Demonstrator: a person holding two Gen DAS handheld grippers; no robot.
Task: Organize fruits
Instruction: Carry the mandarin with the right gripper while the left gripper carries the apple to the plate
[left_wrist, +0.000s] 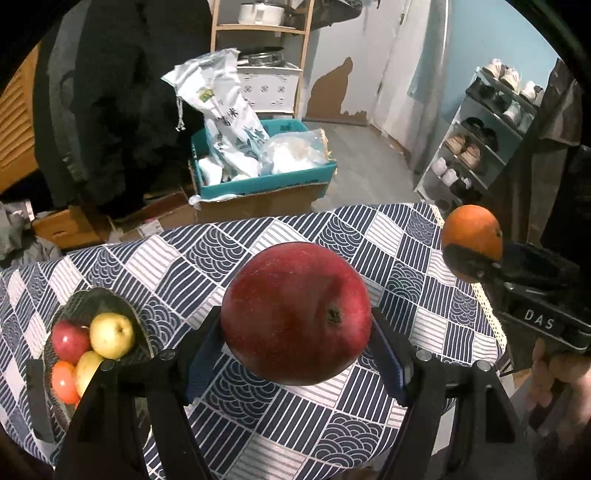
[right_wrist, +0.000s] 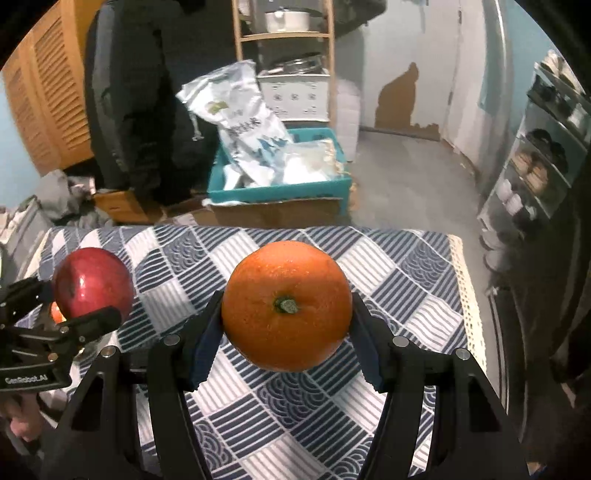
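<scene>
The left gripper (left_wrist: 297, 332) pinches a red apple (left_wrist: 295, 314) above the counter (left_wrist: 424, 325). The fruit bowl (left_wrist: 79, 306), lower left, seems nearer this gripper. The right gripper (right_wrist: 286, 321) clamps an orange (right_wrist: 286, 306).

The right gripper (right_wrist: 286, 325) holds a big orange (right_wrist: 286, 304) above the checked tablecloth (right_wrist: 406, 280). The left gripper (right_wrist: 83, 295) holds a red apple (right_wrist: 94, 282).
</scene>
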